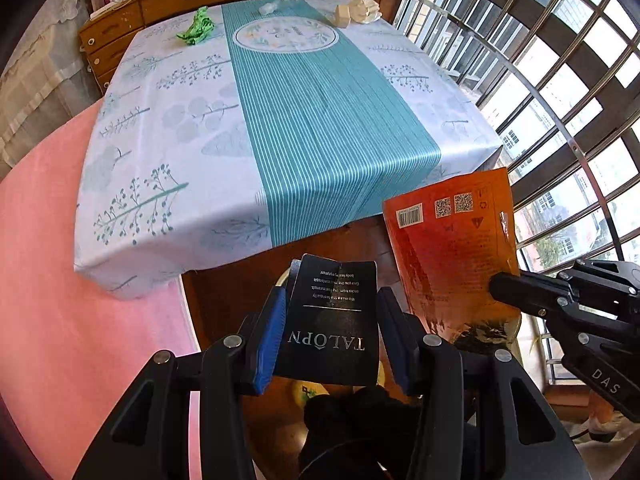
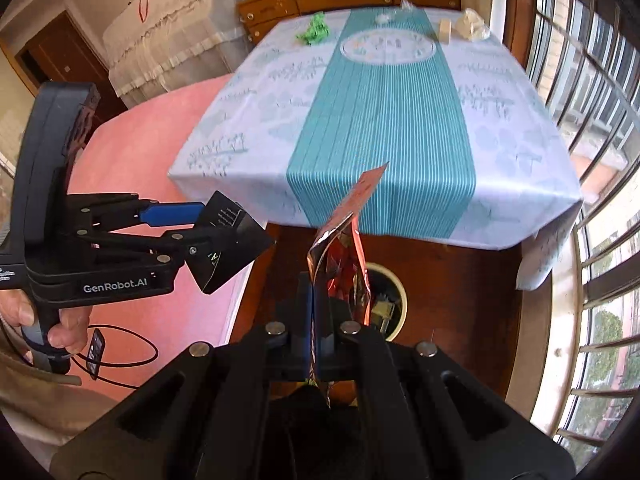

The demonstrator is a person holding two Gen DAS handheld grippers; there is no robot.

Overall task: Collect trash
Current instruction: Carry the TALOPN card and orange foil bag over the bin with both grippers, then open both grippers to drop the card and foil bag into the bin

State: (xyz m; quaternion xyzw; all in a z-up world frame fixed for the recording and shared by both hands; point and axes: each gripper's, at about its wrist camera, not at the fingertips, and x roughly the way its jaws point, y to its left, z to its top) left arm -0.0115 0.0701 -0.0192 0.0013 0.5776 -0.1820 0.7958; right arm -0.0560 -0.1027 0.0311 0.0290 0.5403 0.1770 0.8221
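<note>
Left gripper point(image 1: 332, 320) half-open, clamping black card point(image 1: 334, 320); right gripper point(image 2: 320, 320) shut, pinching orange pouch point(image 2: 340, 256). Centre both above bin point(image 2: 394, 300), then release.

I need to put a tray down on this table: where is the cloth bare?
The whole near and middle of the blue-and-white tablecloth is bare, up to the round printed medallion. Only the far edge is crowded: crumpled green wrapper left, clear plastic scraps centre, cream paper and tape roll right.

pouch point(image 1: 452, 248): glossy foil | card point(image 1: 334, 320): matt black | tablecloth point(image 1: 280, 120): smooth cloth
</note>
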